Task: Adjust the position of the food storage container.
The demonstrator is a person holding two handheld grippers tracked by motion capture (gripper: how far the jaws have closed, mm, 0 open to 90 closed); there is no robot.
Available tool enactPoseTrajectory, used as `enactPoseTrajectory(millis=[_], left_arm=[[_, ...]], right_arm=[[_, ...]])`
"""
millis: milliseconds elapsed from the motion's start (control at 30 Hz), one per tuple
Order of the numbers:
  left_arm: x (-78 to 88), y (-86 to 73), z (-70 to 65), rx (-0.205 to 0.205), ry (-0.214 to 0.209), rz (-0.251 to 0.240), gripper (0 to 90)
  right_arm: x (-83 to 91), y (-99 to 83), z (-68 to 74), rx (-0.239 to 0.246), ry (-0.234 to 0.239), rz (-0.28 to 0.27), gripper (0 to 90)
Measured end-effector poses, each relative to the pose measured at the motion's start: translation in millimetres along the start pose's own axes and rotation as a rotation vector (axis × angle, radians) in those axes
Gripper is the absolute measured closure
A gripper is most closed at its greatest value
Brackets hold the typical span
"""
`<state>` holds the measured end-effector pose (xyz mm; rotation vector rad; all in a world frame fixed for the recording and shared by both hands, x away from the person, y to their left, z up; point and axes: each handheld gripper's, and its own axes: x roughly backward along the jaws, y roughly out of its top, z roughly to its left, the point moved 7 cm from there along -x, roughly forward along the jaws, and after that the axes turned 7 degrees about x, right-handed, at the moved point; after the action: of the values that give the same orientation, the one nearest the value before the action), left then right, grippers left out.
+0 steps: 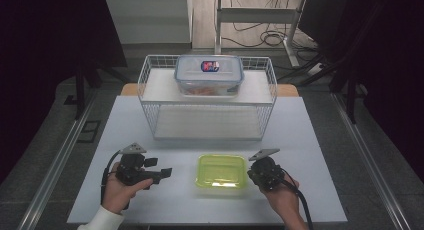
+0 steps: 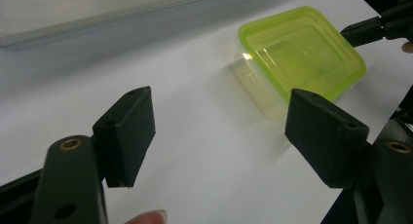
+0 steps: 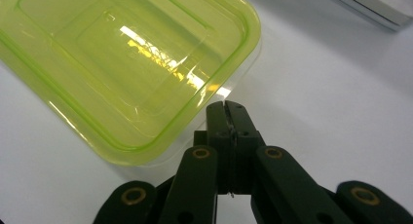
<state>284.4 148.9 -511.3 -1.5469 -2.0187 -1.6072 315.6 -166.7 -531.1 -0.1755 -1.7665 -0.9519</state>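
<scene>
A small clear box with a yellow-green lid (image 1: 222, 172) (image 2: 302, 56) (image 3: 122, 63) sits on the white table near the front, between my two grippers. My left gripper (image 1: 167, 172) (image 2: 219, 131) lies to its left, open, with nothing between its pads; it points toward the box. My right gripper (image 1: 250, 173) (image 3: 227, 107) is shut with its jaws pressed together, its tip right at the box's right edge; whether it touches the rim I cannot tell. That right gripper's tip (image 2: 363, 31) also appears in the left gripper view beside the lid.
A white wire rack (image 1: 207, 97) stands at the back of the table (image 1: 320, 190). On its upper shelf rests a clear lidded food container (image 1: 209, 75) with a blue rim and a sticker. Bare tabletop lies between rack and green box.
</scene>
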Motion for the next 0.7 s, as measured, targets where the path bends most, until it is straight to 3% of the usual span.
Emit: enactPoseTrajectory(millis=[367,533,700], left_arm=[[-1.5,-1.1,-0.1,0.003,-0.001,0.006,25.9],[-0.6,-1.1,-0.2,0.005,-0.004,0.003,25.7],[1.4,0.0,-0.3,0.003,-0.010,-0.005,25.6]], right_arm=[[-13.3,19.1,11.0,0.045,-0.001,-0.028,89.5],[-13.5,19.0,10.4,0.043,0.020,-0.040,89.4],[-1.2,17.1,0.8,0.007,-0.003,-0.081,89.3]])
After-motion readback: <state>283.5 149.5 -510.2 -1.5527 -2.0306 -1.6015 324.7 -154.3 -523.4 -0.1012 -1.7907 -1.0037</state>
